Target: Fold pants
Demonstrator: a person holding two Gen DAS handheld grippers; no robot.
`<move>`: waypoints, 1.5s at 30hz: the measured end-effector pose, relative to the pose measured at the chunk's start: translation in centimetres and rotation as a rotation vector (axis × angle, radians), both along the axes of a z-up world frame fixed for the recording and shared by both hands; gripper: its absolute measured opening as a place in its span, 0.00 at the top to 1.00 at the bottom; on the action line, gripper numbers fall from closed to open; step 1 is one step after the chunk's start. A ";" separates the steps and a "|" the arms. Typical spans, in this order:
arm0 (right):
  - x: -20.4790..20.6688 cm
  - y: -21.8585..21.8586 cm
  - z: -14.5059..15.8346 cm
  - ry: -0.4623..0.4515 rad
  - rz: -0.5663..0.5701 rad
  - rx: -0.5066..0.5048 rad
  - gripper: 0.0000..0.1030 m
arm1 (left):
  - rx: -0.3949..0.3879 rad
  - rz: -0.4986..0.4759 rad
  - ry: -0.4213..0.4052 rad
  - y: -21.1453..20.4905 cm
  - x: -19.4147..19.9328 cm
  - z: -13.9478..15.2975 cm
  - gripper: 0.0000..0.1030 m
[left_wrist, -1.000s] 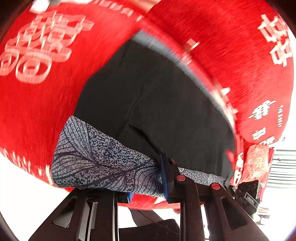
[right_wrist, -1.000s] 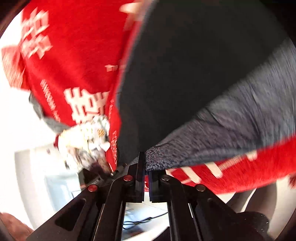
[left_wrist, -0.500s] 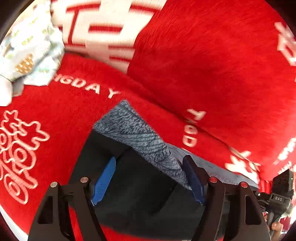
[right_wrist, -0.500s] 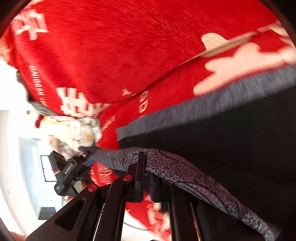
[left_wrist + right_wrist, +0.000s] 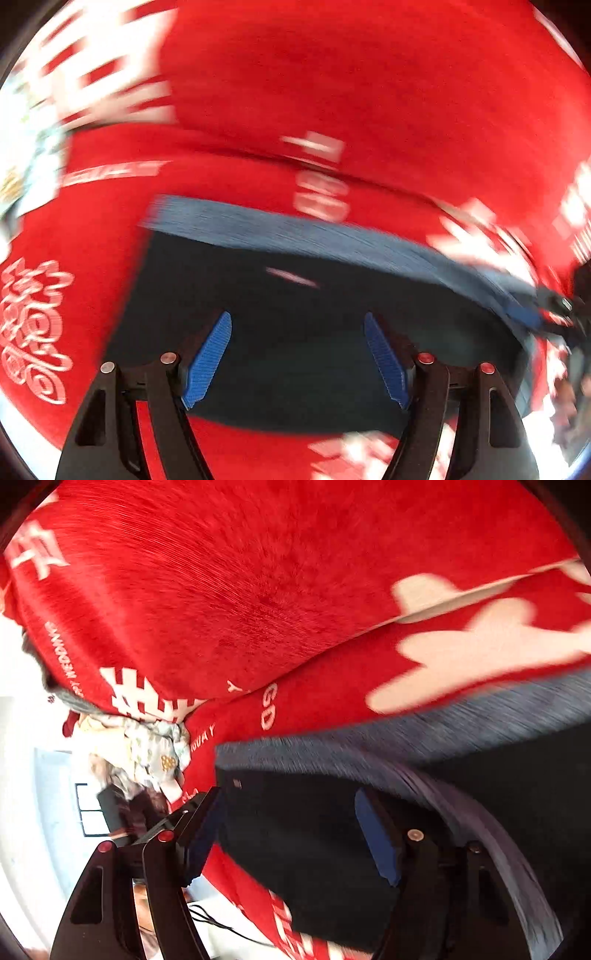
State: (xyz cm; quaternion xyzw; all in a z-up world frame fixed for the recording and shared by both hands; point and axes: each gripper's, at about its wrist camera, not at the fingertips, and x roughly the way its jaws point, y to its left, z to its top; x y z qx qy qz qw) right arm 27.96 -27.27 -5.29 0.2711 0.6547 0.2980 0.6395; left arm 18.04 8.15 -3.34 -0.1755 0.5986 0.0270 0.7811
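Note:
The dark pants [image 5: 295, 354] lie folded on the red cover, with a grey-blue waistband [image 5: 280, 229] along their far edge. My left gripper [image 5: 297, 354] is open just above the dark cloth and holds nothing. In the right wrist view the pants [image 5: 295, 842] fill the lower right, with the grey band [image 5: 406, 742] across the top. My right gripper [image 5: 295, 834] is open over the pants' left corner and holds nothing. Both views are blurred by motion.
A red sofa cover with white lettering [image 5: 332, 92] lies under and behind the pants; a raised cushion [image 5: 240, 590] stands behind them. A pale patterned cloth bundle [image 5: 147, 753] sits at the left. The other gripper [image 5: 561, 310] shows at the right edge.
Both grippers have let go of the patterned pant end and opened. The pants now lie flat, folded over. The left gripper opened first, the right one in the last half second.

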 end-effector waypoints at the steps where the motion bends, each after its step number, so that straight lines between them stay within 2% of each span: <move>1: -1.5 -2.5 1.0 -0.018 -0.020 -0.028 0.27 | -0.045 -0.078 0.002 -3.0 -0.1 0.4 0.27; 4: -5.4 -8.6 2.6 -0.028 -0.103 -0.083 0.27 | -0.153 -0.220 0.017 -10.3 0.3 1.1 0.27; 5: -7.3 -11.7 2.8 -0.009 -0.158 -0.118 0.27 | -0.201 -0.282 0.027 -13.7 0.4 0.8 0.27; 9: -14.0 -20.2 2.4 0.070 -0.331 -0.210 0.27 | -0.296 -0.435 0.060 -23.2 1.0 -0.2 0.27; 12: -19.0 -26.1 1.1 0.146 -0.457 -0.265 0.27 | -0.318 -0.526 0.092 -28.7 1.1 -1.4 0.27; 15: -23.3 -30.0 -0.8 0.212 -0.545 -0.281 0.27 | -0.334 -0.583 0.130 -32.9 1.0 -2.5 0.27; 19: -26.5 -31.3 -3.6 0.280 -0.615 -0.222 0.29 | -0.347 -0.619 0.164 -35.6 1.1 -3.4 0.27; 21: -27.3 -31.5 -5.2 0.311 -0.654 -0.124 0.38 | -0.350 -0.629 0.178 -36.3 1.1 -4.0 0.27; 23: -27.4 -31.1 -5.9 0.321 -0.669 -0.044 0.80 | -0.353 -0.636 0.186 -37.0 1.4 -4.3 0.27; 24: -27.2 -30.9 -5.8 0.308 -0.674 0.001 0.85 | -0.357 -0.634 0.179 -37.3 1.6 -3.9 0.27; 27: -25.2 -30.6 -3.3 0.209 -0.648 0.079 0.85 | -0.394 -0.623 0.138 -38.0 2.7 -2.2 0.27; 30: -21.5 -31.3 -0.1 0.109 -0.621 0.113 0.85 | -0.397 -0.609 0.083 -39.1 5.0 -0.4 0.27; 35: -11.2 -34.2 3.8 -0.051 -0.584 0.077 0.85 | -0.373 -0.578 0.016 -39.9 10.4 0.2 0.27; 37: -6.9 -35.8 4.2 -0.097 -0.577 0.053 0.85 | -0.353 -0.547 -0.026 -40.3 13.4 0.0 0.27; 39: -3.2 -37.7 3.8 -0.107 -0.574 0.012 0.85 | -0.329 -0.503 -0.054 -40.5 16.3 -0.4 0.27; 42: 2.5 -38.6 1.8 -0.058 -0.546 -0.132 0.76 | -0.291 -0.445 -0.082 -40.2 19.3 -0.5 0.27; 44: 4.3 -38.7 1.2 -0.030 -0.513 -0.233 0.55 | -0.271 -0.431 -0.098 -39.8 19.8 -0.2 0.27; 45: 4.9 -38.5 1.4 -0.046 -0.501 -0.266 0.52 | -0.250 -0.433 -0.109 -39.4 19.7 0.1 0.27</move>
